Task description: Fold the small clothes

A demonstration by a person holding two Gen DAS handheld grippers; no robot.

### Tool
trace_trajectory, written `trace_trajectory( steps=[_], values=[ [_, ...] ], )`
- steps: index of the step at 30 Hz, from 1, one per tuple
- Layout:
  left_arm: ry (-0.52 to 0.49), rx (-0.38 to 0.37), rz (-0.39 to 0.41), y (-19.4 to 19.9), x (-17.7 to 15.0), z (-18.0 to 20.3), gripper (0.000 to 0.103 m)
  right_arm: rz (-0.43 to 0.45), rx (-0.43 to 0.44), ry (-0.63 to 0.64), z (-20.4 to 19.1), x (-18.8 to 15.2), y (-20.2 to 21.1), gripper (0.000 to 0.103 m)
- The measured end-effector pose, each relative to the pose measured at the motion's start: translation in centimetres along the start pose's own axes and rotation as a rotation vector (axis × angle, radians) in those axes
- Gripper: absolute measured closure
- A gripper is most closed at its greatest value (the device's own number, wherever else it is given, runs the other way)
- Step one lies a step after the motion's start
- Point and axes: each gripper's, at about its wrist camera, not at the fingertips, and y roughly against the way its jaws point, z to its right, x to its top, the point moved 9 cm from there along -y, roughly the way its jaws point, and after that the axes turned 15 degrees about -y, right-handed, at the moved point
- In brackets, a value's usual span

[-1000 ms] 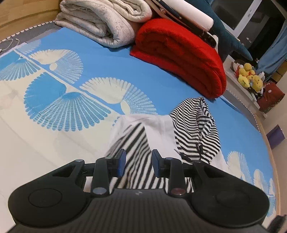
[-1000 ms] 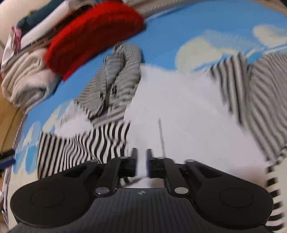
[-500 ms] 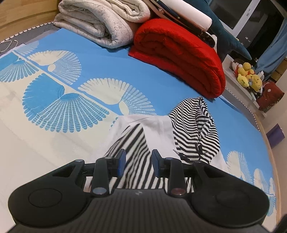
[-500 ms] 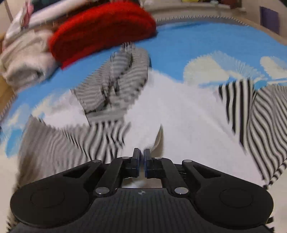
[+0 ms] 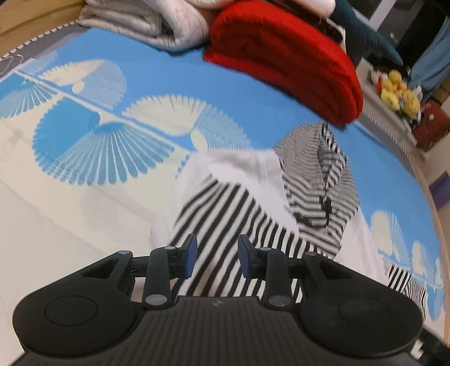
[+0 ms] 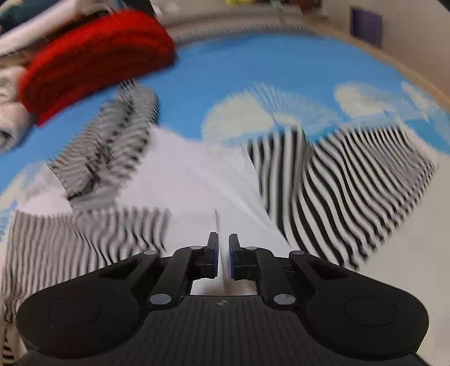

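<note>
- My left gripper [image 5: 216, 259] hangs over the striped sleeve [image 5: 225, 219] of the small hooded top [image 5: 244, 174], its blue pads [image 5: 191, 254] spread wide with nothing between them; the sleeve lies folded across the white body, just below the tips.
- The top itself lies flat on the blue fan-print bedspread [image 5: 112, 118], its striped hood [image 5: 317, 174] pointing toward the red folded blanket [image 5: 284, 56] and the grey quilt [image 5: 146, 25] beside it at the far edge.
- From my right wrist view, blurred, the white body panel [image 6: 182, 180] fills the middle, with the hood at the left and the other striped sleeve [image 6: 337, 180] splayed out to the right, not yet folded in.
- My right gripper [image 6: 223, 259] is nearly closed, pinching a raised ridge of the white cloth that runs up between the pads.
- I judge the step in hand to be the sleeve stage: one sleeve looks laid in, and the right hand has a hold on the body to straighten or turn it.
- Next I would need to keep that pinch firm and low, and bring the left tips down to pin or take the near edge, so the folded sleeve does not slide off.
</note>
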Motion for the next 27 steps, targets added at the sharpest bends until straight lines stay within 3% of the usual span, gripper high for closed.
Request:
trace_trajectory(
  steps=[2,3,4,6,8,12,15,18,23,25,27],
  values=[
    [-0.006,-0.012,-0.031,-0.9,-1.0,0.1,0.069,-0.064,0.129,-0.007,-1.3,-0.9,-0.4,0.090],
    [-0.003,-0.019,-0.045,-1.5,-1.7,0.1,0.069,-0.109,0.151,-0.019,-1.3,-1.5,-0.9,0.087],
    [0.003,-0.022,-0.074,-2.3,-2.6,-0.2,0.069,-0.163,0.139,-0.030,-1.1,-2.5,-1.9,0.085],
    [0.009,-0.003,-0.212,-4.6,-5.5,-0.9,0.069,-0.261,0.040,-0.018,0.3,-4.6,-3.9,0.078],
    [0.006,-0.004,-0.273,-5.6,-7.0,-1.3,0.074,-0.268,0.031,-0.027,0.6,-4.7,-4.1,0.078],
    [-0.042,0.024,-0.212,-4.6,-5.4,-0.5,0.071,-0.188,0.103,-0.025,-0.5,-2.8,-2.4,0.068],
    [-0.055,0.034,-0.278,-5.8,-6.9,0.0,0.071,-0.260,-0.006,0.013,1.0,-4.4,-4.1,0.061],
    [-0.069,0.058,-0.271,-5.7,-6.5,0.6,0.071,-0.254,0.011,-0.005,1.1,-4.0,-3.6,0.061],
    [-0.122,0.015,-0.148,-3.2,-3.8,3.8,0.064,-0.193,0.066,-0.045,1.4,-2.7,-1.7,0.061],
    [-0.154,-0.032,-0.163,-3.6,-4.5,5.6,0.061,-0.202,0.063,-0.043,1.5,-2.9,-1.8,0.061],
    [-0.172,-0.042,-0.235,-4.9,-6.4,6.4,0.061,-0.222,0.053,-0.023,0.7,-3.6,-2.3,0.059]
  ],
)
